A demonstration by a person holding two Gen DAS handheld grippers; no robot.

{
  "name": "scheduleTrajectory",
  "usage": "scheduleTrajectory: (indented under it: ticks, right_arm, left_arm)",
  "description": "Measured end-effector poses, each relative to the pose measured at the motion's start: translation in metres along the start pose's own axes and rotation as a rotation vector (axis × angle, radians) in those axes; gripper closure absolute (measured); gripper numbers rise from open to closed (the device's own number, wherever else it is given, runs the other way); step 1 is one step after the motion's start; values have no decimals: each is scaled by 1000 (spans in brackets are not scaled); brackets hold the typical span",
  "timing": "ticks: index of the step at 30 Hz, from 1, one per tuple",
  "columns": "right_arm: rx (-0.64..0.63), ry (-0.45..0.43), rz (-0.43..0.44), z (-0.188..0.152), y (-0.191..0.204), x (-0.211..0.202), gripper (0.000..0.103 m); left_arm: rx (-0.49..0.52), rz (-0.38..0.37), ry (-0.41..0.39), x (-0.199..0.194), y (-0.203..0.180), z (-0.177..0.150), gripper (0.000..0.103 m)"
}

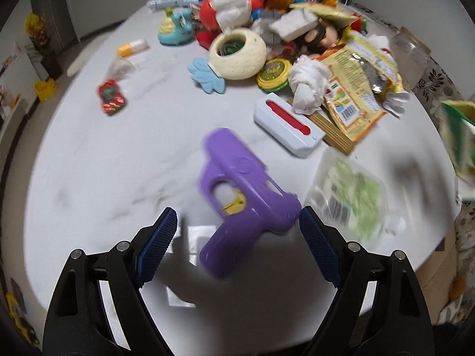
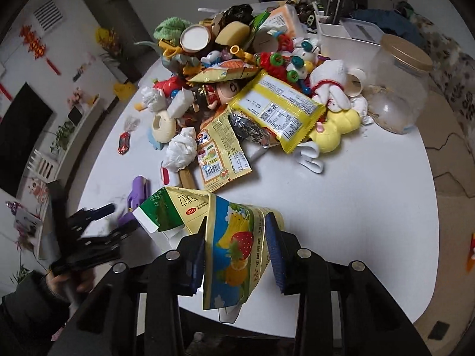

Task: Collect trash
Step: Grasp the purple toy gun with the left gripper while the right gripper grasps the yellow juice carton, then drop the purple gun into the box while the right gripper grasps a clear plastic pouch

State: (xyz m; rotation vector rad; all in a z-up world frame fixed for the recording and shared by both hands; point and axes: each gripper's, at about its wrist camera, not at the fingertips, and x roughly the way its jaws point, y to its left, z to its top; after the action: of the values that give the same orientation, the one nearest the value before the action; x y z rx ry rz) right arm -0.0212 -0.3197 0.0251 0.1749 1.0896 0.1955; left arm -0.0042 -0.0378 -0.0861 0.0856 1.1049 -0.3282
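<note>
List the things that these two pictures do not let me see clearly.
- Clear bag with green contents, left wrist view: motion blur, label unreadable.
- Flattened carton in the right tongs, right wrist view: lower end hidden behind the fingers.
- Left tongs, right wrist view: blurred, opening unreadable there.
- Purple toy gun, right wrist view: partly behind the carton.

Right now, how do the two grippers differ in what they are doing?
The right gripper is closed on a flattened fruit-print carton, while the left gripper holds nothing. The right gripper's jaws stand narrow, pressing the carton; the left gripper's jaws stand wide apart. The left gripper hangs over a purple toy gun lying on the white table; the right one has its carton lifted off the table. Both have black frames and blue pads.
</note>
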Motion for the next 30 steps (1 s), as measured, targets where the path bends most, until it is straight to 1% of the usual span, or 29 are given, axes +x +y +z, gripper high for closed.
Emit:
scheduleTrajectory:
  ticks: [1,3,4,5,7,9,12,13,17,20,21,22,24,26,28,29,30]
  right_arm:
    - [2,0,4,-2,0,-1,67]
    - [11,6,-1,-5,-1,3,67]
    - [15,11,-1,-6,-2,3,67]
    - [21,17,0,-8,-3,6,67]
    - [34,27,-1,-11,-5,9,67]
    - [38,30,3,-12,-4,10,67]
    - [28,26,8,-12,-2,11,67]
    - [24,23,11,-11,0,10,67]
    - [-8,15,33,-10,8,3,67]
    - [-42,16,59,-18,16,-11,67]
    - [-56,25,75,-25,19,-19,67]
    - [-66,37,88,-31,21,-24,67]
    - [-97,73,118,-49,26,-34,66]
    - [-130,114,130,-65,31,-37,66]
    - [-165,176,140,-86,35,-33,66]
    - [-173,199,144,-93,36,-29,66]
    - [-177,238,149,-103,35,-19,65]
  left_arm:
    - [-17,-12,6,7,-2,6,20]
    - [-26,-4,15,16,-5,12,22]
    - [-6,56,0,21,-10,15,22]
    - [18,89,-11,24,-14,16,25]
    - [23,82,-32,26,-14,17,26]
    - [16,74,-29,25,-12,18,26]
    - [-38,-9,-31,15,-3,15,26]
    - [-52,-25,-53,4,-1,13,26]
    - [-16,-47,-114,-38,-9,9,26]
    - [38,-78,-151,-82,-22,-4,26]
    - [72,-89,-159,-99,-29,-12,26]
    - [90,-98,-160,-108,-33,-18,26]
    - [132,-134,-150,-125,-43,-33,26]
    - [197,-153,-116,-133,-57,-52,26]
    - [258,-161,-77,-128,-68,-71,26]
    - [286,-175,-39,-121,-73,-80,26]
    - [304,-208,10,-111,-75,-89,26]
